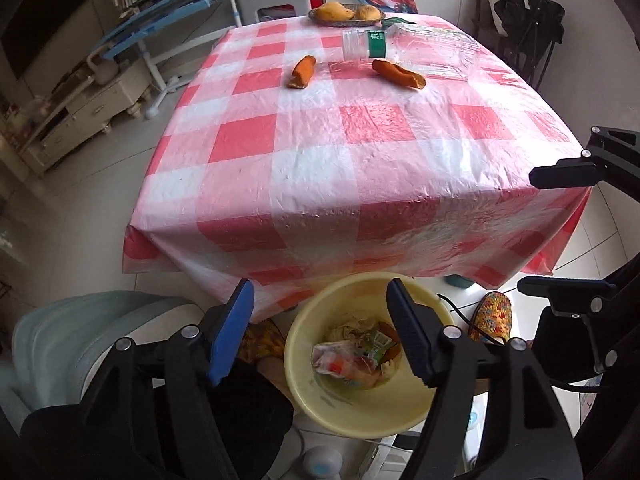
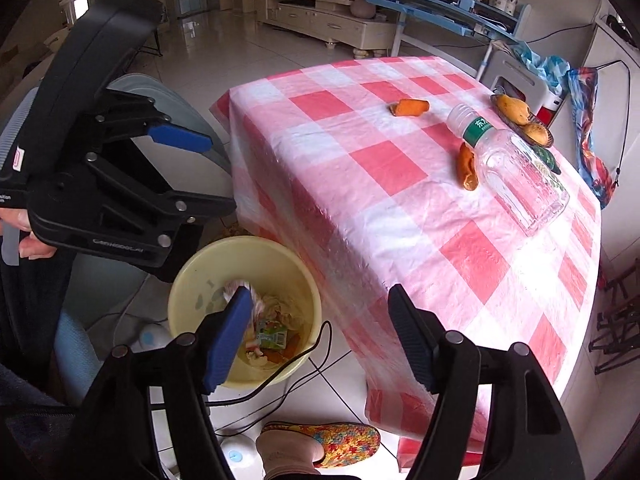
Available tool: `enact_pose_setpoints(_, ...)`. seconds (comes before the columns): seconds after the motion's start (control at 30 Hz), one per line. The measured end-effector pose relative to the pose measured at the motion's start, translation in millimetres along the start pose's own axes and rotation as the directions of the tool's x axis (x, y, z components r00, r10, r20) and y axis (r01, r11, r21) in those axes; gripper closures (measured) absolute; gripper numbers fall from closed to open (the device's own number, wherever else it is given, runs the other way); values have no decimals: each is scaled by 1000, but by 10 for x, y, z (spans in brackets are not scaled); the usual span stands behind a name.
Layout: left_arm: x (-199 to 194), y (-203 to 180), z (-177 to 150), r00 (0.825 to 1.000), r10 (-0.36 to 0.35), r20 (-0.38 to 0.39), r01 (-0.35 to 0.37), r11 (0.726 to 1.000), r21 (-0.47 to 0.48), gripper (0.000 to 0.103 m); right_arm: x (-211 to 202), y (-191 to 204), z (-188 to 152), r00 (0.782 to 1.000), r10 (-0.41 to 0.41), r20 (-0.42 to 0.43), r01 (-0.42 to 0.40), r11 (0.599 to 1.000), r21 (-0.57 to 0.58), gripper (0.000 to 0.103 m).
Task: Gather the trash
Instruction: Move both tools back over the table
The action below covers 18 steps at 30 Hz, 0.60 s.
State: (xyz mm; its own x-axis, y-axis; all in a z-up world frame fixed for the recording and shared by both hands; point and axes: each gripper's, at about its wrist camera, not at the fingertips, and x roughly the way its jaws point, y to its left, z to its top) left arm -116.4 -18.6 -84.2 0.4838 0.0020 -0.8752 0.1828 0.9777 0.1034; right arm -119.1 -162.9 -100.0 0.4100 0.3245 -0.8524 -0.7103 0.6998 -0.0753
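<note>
Hovering over the yellow bin [image 1: 352, 408], we are holding the left gripper [image 1: 320, 332] and right gripper [image 2: 320, 340] wide apart, both empty, so wrappers [image 1: 352, 360] are lying inside.

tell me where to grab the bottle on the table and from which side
Grip the bottle across its narrower ribbed neck end near the green label, coming down from above. It lies on its side on the tablecloth, neck pointing toward the far edge, and an orange peel rests against its near flank, so a side approach looks blocked. The clear body looks wide and crushable.
</note>
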Motion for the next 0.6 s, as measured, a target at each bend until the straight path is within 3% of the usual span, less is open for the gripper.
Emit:
enact_pose_setpoints(0.37, 68, 57, 76, 998, 23, 63, -17, 996, -87, 34, 82, 35, 8, 1000, -26, -13, 26, 1000, -18, 32)
enact_pose_setpoints(0.6, 43, 62, 109, 996, -2, 89, 12, 993, -119, 33, 78, 13, 31, 998, -65, -2, 65, 998, -18, 30)
